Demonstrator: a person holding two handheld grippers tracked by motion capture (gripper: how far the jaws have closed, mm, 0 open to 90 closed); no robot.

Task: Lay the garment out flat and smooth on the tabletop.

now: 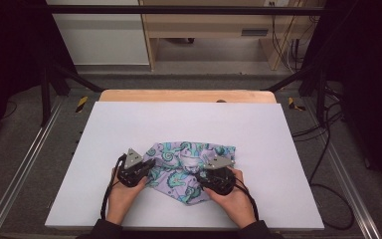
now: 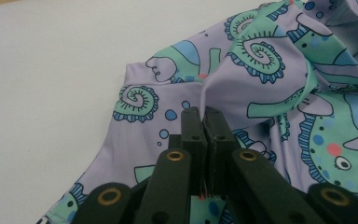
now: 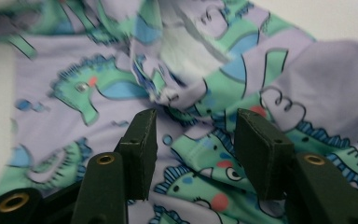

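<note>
The cloth (image 1: 186, 172) is a stretchy lilac fabric printed with teal seahorses, blue-edged spiral shells and small blue bubbles, with pink dots on the seahorses; it lies crumpled on the white tabletop (image 1: 129, 129), near the person's edge and about midway across; folds rise into a bunched ridge along its middle; its left part is drawn up into a pinched pleat, and a hemmed corner lies flat beside that.

Left gripper (image 2: 203, 112) clamped, right gripper (image 3: 193, 140) agape
</note>
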